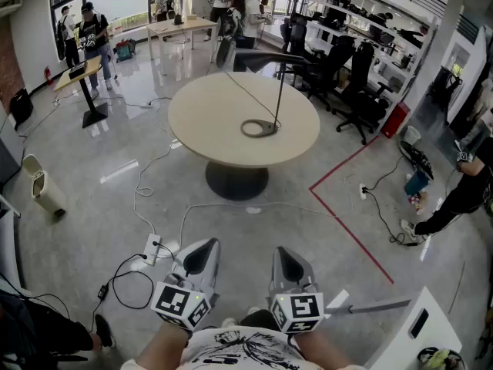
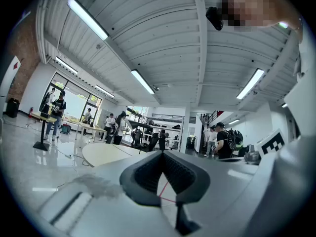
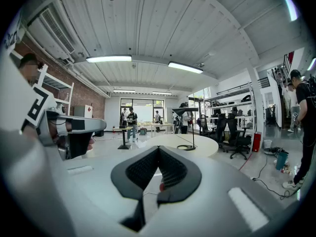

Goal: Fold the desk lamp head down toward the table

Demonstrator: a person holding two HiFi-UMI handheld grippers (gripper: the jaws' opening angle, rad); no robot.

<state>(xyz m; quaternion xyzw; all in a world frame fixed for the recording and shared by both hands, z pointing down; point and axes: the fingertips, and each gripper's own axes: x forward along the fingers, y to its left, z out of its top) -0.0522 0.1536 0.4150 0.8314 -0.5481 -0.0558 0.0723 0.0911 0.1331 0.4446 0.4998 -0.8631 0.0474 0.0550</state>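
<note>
A black desk lamp (image 1: 276,91) stands on the round beige table (image 1: 208,122) a few steps ahead. It has a ring base, a thin upright pole and a flat head that lies level, high above the tabletop. The lamp (image 3: 192,127) shows small and far off in the right gripper view, and the lamp (image 2: 139,138) is tiny in the left gripper view. My left gripper (image 1: 199,254) and right gripper (image 1: 290,262) are held low, close to my body and well short of the table. Both are shut with nothing in them.
A red tape line (image 1: 350,233) crosses the floor right of the table. A power strip (image 1: 152,247) and cables lie on the floor ahead to the left. Black office chairs (image 1: 362,91) stand behind the table. People stand at the back, and a white cabinet (image 1: 412,334) is at the lower right.
</note>
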